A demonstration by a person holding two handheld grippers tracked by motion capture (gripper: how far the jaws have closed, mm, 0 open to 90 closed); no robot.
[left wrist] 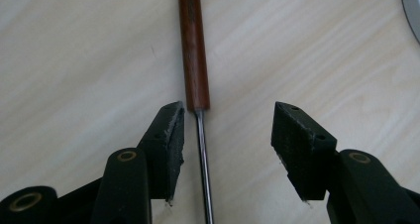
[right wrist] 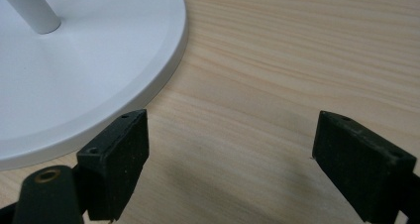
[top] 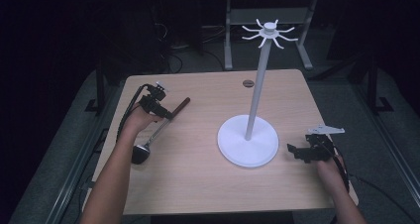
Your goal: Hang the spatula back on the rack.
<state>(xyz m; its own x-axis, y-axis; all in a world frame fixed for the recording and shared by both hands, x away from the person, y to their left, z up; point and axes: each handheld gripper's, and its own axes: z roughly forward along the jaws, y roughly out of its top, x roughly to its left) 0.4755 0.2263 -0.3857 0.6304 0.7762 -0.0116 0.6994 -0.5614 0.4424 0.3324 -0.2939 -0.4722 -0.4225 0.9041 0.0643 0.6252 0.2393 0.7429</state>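
Spanning dark grey floor (top: 64,149), pale wooden table (top: 198,184)

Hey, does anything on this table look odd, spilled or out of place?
Nothing stands out. The ladle lies flat and intact between the open left gripper jaws, and the white stand is upright. No spills on the table.

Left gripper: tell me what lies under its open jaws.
Under the left gripper lies a ladle on the wooden table: its brown handle meets the thin metal shaft between the open jaws. The high view shows its dark bowl partly covered by the person's forearm.
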